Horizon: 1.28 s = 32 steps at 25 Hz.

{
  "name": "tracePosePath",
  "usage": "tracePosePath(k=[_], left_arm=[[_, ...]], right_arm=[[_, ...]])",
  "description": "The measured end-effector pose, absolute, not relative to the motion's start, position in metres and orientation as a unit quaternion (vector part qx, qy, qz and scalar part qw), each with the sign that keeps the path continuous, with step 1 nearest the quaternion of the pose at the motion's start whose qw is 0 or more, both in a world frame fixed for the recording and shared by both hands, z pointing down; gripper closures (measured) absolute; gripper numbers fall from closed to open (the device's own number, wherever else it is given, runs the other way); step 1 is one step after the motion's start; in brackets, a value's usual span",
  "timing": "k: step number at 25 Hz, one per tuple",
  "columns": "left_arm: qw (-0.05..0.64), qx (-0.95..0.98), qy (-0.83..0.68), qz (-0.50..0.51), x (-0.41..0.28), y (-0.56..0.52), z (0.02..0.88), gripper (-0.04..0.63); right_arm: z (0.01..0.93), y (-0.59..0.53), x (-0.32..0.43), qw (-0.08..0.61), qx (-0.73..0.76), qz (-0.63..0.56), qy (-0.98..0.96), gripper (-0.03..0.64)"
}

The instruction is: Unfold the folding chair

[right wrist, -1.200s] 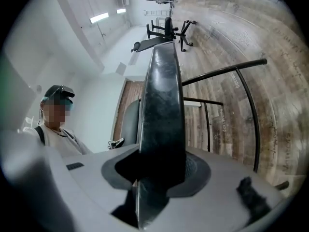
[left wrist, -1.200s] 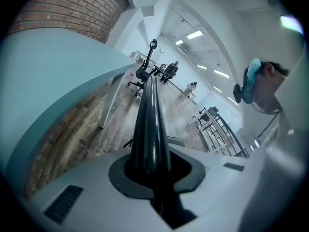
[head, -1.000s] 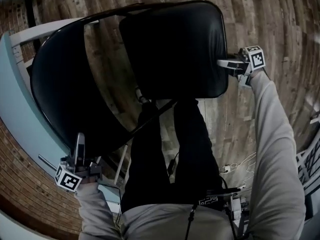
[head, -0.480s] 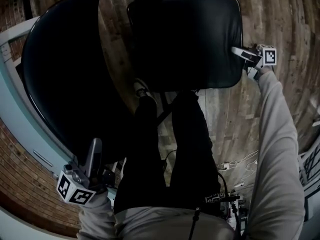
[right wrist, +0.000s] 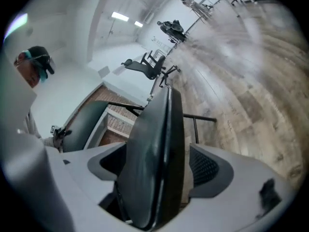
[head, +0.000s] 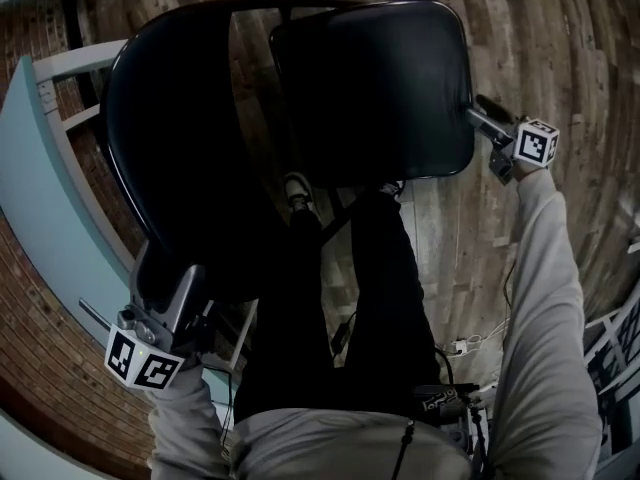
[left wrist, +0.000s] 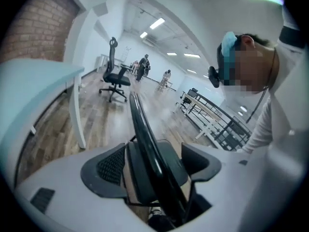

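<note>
The folding chair stands in front of me in the head view, its black backrest [head: 170, 158] at the left and its black seat [head: 370, 88] at the right. My left gripper [head: 165, 286] sits at the backrest's lower edge. In the left gripper view the rim [left wrist: 145, 134] runs between the opening jaws of that gripper [left wrist: 154, 166], and both pads stand off it. My right gripper [head: 485, 116] is at the seat's right edge. In the right gripper view the seat edge [right wrist: 154, 149] lies between that gripper's [right wrist: 161, 170] opening jaws, with gaps on both sides.
A light blue table [head: 40, 198] and a brick wall [head: 40, 368] lie close behind the backrest at the left. My legs [head: 340, 298] stand against the chair on the wooden floor [head: 560, 48]. Cables [head: 460, 346] and a metal rack [head: 620, 348] are at the lower right.
Both grippers' jaws have spread apart from the chair's edges. The left gripper has shifted up along the backrest's rim, and the right one has moved a little right and down beside the seat.
</note>
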State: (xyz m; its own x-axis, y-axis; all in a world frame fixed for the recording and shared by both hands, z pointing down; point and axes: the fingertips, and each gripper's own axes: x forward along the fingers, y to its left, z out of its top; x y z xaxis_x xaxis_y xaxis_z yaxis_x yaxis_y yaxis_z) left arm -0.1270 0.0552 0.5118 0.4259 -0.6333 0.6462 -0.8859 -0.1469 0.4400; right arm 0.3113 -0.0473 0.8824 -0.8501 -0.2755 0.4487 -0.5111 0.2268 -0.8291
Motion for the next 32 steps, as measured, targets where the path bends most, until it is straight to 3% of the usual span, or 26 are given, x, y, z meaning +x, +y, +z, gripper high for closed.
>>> tracePosePath(k=[5, 12, 16, 18, 19, 20, 22, 25, 29, 32], left_arm=[[0.336, 0.743, -0.551, 0.175, -0.166, 0.048, 0.459, 0.229], [0.273, 0.786, -0.531, 0.162, -0.162, 0.041, 0.369, 0.23], [0.235, 0.818, -0.514, 0.111, -0.154, 0.027, 0.306, 0.234], [0.208, 0.838, -0.496, 0.098, -0.147, 0.025, 0.27, 0.285], [0.195, 0.846, -0.487, 0.092, -0.144, 0.027, 0.249, 0.326], [0.182, 0.855, -0.478, 0.085, -0.143, 0.032, 0.226, 0.36], [0.155, 0.87, -0.465, 0.06, -0.145, 0.042, 0.179, 0.484], [0.099, 0.888, -0.449, 0.023, -0.152, 0.043, 0.115, 0.58], [0.044, 0.907, -0.419, 0.005, -0.16, 0.056, 0.049, 0.588], [0.043, 0.917, -0.397, -0.016, -0.171, 0.07, 0.021, 0.589]], right_arm=[[0.773, -0.048, 0.316, 0.117, 0.299, 0.469, -0.823, 0.232], [0.591, -0.062, 0.253, 0.094, 0.329, 0.372, -0.863, 0.233], [0.453, -0.093, 0.224, 0.019, 0.365, 0.326, -0.872, 0.236], [0.374, -0.097, 0.198, 0.003, 0.368, 0.286, -0.885, 0.241], [0.335, -0.091, 0.181, -0.002, 0.364, 0.271, -0.891, 0.256], [0.297, -0.08, 0.162, -0.005, 0.358, 0.259, -0.897, 0.311], [0.223, -0.052, 0.119, -0.01, 0.342, 0.232, -0.911, 0.573], [0.12, -0.018, 0.058, -0.013, 0.334, 0.162, -0.929, 0.601], [0.025, 0.038, -0.005, -0.01, 0.347, 0.089, -0.934, 0.607], [-0.003, 0.075, -0.035, -0.005, 0.36, 0.065, -0.931, 0.609]])
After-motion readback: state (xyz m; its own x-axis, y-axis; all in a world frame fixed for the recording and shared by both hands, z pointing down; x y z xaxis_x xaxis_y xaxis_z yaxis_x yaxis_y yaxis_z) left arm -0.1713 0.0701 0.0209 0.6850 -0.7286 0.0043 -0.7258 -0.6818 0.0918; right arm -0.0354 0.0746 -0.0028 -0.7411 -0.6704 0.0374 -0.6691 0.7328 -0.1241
